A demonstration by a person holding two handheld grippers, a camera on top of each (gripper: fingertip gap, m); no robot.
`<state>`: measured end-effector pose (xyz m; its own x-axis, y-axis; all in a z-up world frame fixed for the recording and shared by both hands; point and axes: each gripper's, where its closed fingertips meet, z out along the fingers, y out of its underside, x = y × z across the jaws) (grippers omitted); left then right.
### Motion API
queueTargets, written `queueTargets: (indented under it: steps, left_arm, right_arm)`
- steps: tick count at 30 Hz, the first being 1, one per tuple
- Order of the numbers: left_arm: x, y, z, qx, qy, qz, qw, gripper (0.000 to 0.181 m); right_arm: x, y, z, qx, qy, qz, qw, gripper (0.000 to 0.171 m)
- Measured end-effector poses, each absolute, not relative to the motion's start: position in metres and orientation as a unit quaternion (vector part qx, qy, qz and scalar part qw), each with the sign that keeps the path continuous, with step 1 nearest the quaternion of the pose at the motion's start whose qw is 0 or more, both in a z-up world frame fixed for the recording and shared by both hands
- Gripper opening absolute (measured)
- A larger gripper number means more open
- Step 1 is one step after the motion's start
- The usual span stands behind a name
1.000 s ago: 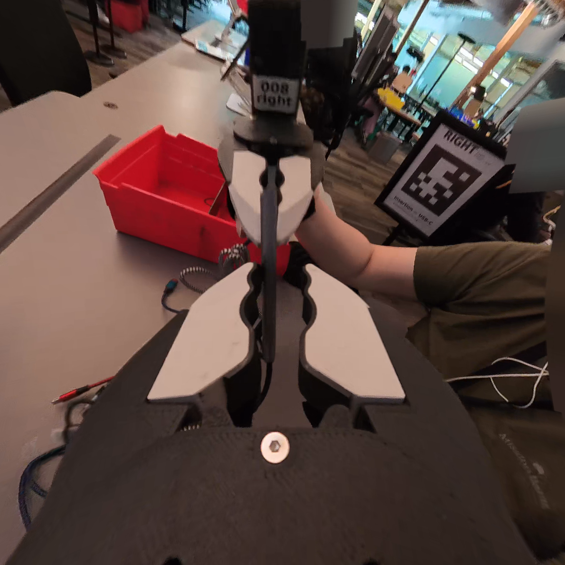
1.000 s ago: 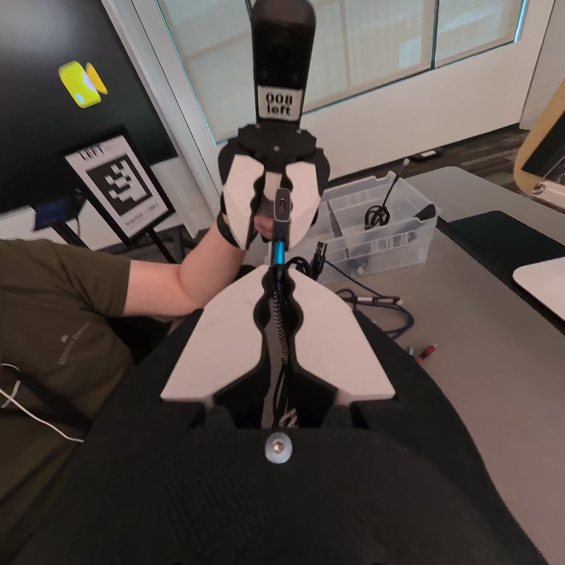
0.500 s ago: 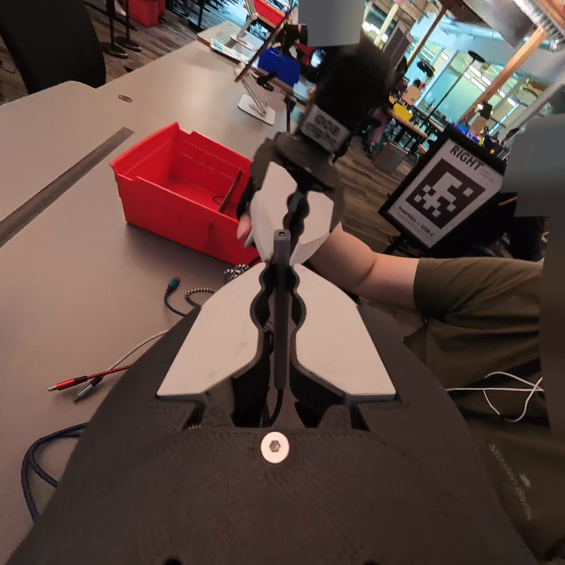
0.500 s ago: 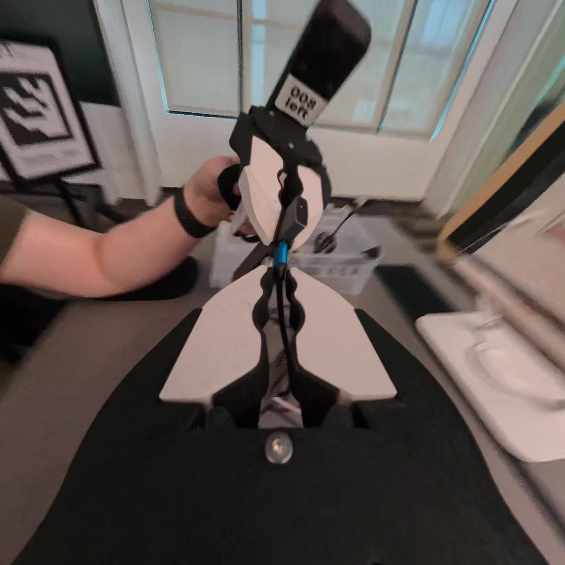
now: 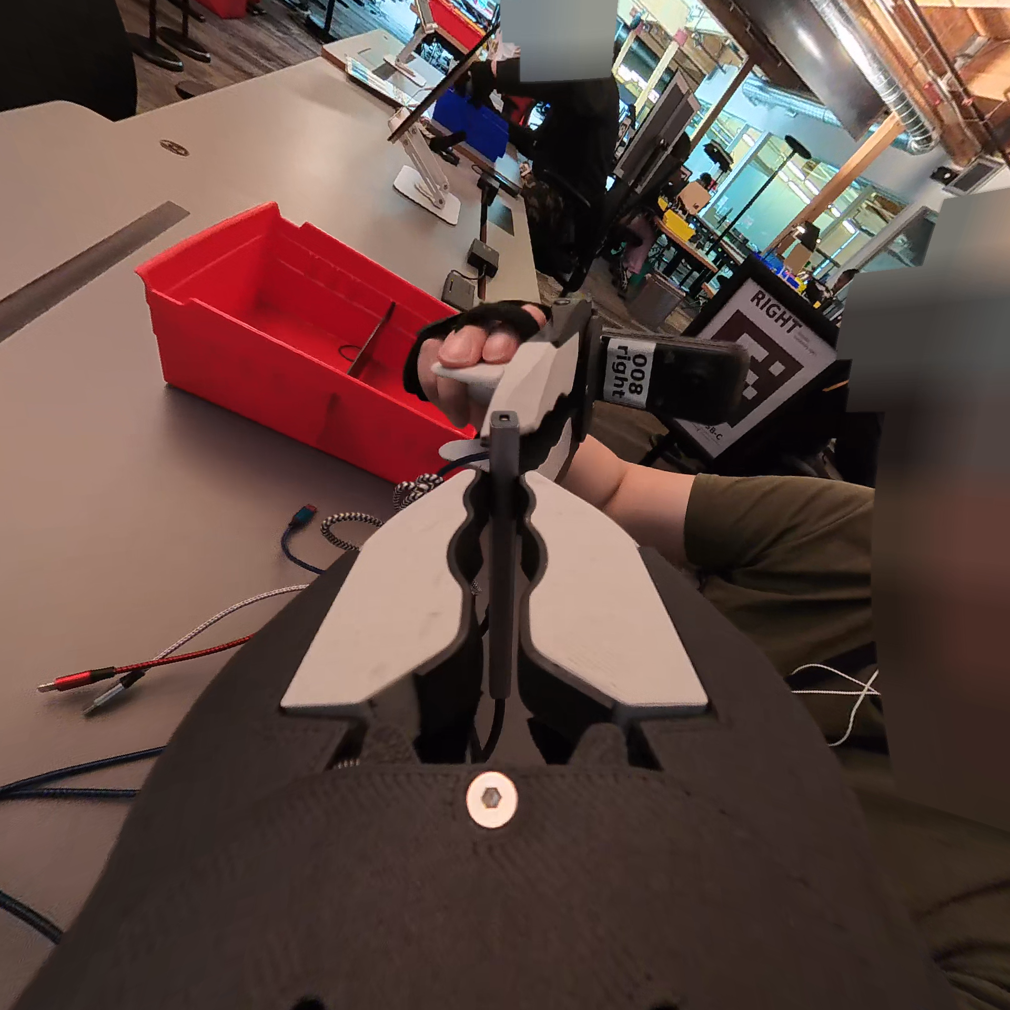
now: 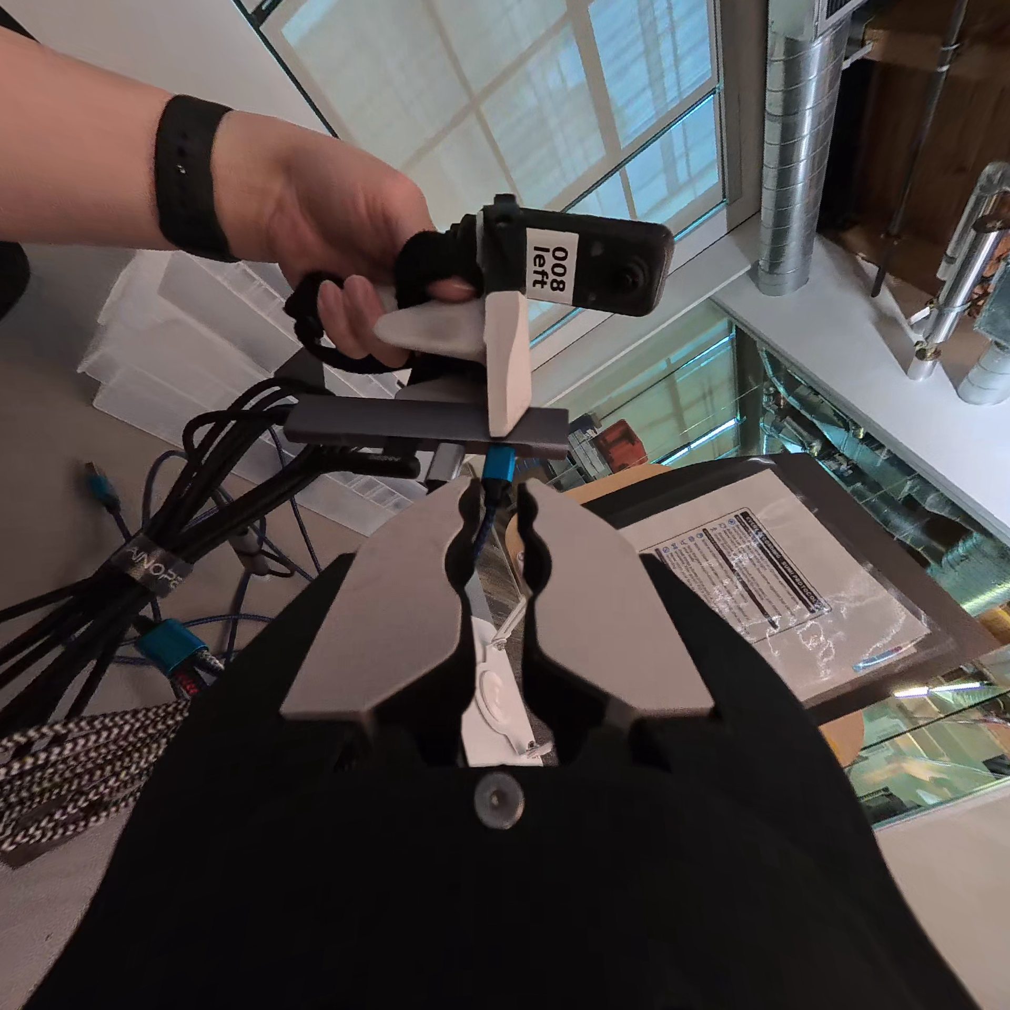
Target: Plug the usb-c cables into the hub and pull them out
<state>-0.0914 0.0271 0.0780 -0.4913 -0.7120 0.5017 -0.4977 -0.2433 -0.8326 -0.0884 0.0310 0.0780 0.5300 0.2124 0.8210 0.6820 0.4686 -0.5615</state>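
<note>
My left gripper is shut on the slim grey hub, which stands edge-on between its fingers above the table. In the right wrist view the hub lies crosswise, clamped by the left gripper. A blue usb-c plug sits in the hub's near side. Its braided cable runs back between the fingertips of my right gripper, which is shut on it just behind the plug. The right gripper lies on its side behind the hub's tip in the left wrist view.
A grey plug and a black plug also sit in the hub, with a bundle of black cables hanging left. A red bin and loose cables lie on the grey table. A clear bin stands behind the hub. My left and right fingertips are right by each other.
The right gripper has rolled about a quarter turn and moved in. The blue plug, held off the hub before, now sits in its side. The left gripper still holds the hub.
</note>
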Motion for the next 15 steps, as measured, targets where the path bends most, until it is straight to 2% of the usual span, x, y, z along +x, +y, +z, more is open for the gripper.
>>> queueTargets:
  steps: [15]
  left_arm:
    - [-0.092, 0.033, 0.069, -0.501, 0.629, -0.587, 0.095, 0.008]
  right_arm:
    - [-0.091, 0.036, 0.070, -0.511, -0.470, -0.190, 0.694, 0.011]
